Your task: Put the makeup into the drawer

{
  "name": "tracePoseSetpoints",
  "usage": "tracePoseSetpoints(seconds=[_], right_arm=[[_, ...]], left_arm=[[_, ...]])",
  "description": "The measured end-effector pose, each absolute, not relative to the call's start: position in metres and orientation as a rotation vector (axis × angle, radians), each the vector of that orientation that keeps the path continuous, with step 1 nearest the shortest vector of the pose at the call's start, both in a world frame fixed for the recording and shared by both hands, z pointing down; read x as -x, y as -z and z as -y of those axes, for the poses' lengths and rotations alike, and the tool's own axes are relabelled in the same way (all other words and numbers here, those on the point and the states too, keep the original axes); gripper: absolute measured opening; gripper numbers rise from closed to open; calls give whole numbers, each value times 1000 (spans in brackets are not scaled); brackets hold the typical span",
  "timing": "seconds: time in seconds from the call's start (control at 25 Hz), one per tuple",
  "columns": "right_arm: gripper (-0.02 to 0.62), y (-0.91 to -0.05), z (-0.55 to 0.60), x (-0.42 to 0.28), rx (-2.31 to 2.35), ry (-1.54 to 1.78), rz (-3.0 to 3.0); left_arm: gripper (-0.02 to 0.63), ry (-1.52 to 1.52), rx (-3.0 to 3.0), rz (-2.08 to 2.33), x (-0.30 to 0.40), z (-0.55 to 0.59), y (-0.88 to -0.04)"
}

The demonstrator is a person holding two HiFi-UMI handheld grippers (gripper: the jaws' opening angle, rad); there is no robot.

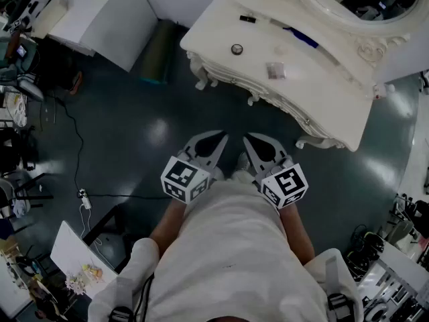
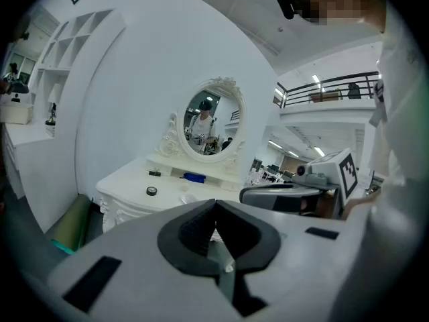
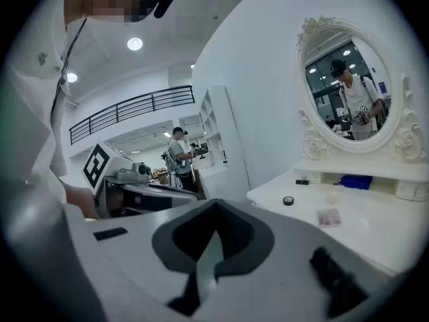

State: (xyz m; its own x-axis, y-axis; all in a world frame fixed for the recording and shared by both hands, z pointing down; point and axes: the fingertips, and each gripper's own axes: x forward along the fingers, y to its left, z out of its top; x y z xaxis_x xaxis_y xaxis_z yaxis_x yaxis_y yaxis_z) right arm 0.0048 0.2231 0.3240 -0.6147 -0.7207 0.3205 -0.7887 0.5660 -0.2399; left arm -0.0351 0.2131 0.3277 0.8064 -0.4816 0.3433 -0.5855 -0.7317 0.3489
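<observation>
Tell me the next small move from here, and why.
Probably step toward the dressing table and bring the right gripper over the round compact. Both it and the left gripper are shut and empty, held at the person's waist above the floor, well short of the table. The compact and a small palette lie on top; the drawer front looks closed.

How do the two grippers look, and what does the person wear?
Both the left gripper and the right gripper are light grey, pointed shells with black pads inside. Each carries a white cube with black square markers. The person wears a white short-sleeved shirt.
</observation>
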Motion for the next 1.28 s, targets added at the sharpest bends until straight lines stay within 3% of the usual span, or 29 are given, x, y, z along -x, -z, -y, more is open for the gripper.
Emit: tracePoseSetpoints(seconds=[1.28], right_arm=[[12,-327,-210,25,-1404,-654,2577]], left_arm=[[11,-305,-2553,744,72,-208,-332]])
